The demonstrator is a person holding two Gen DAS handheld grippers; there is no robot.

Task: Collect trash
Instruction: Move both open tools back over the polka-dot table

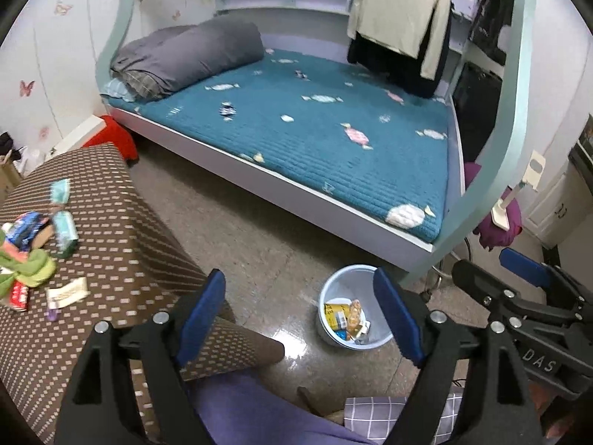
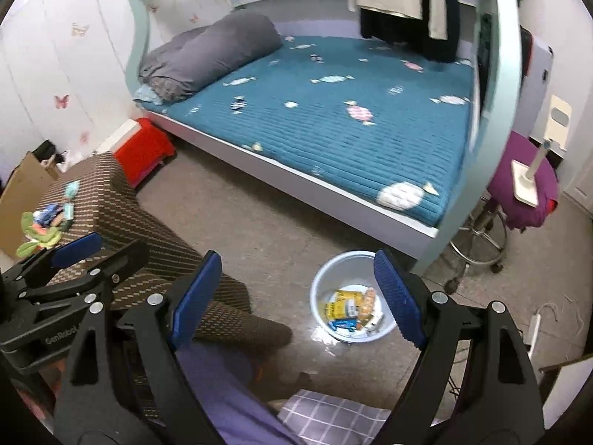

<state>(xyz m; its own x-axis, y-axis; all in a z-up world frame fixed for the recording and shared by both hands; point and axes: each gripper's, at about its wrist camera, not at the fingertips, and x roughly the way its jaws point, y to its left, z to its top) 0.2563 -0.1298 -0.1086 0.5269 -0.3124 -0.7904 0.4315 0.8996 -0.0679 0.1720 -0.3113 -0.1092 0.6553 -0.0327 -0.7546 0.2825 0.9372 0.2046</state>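
White letters "DAS" stood on the black body of the right tongs (image 1: 519, 278), seen from the left wrist. "GenRobot" stood in grey on the black body of the left tongs (image 2: 92, 252), seen from the right wrist. The wrappers' print was too small to read.

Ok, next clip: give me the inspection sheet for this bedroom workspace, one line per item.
Surface: brown dotted bench beside a glossy floor.
Job's things: pale blue bin on the floor, wrappers inside; packets and wrappers lie on the bench.
Clutter: green cloth among the packets; red box by the bed.
Grippers: left gripper open, nothing between the pads; right gripper open, empty.
Cables: white power strip and cord on the floor at right.
Surroundings: bed with teal mattress cover, grey rolled duvet, hanging clothes, purple-covered stool.
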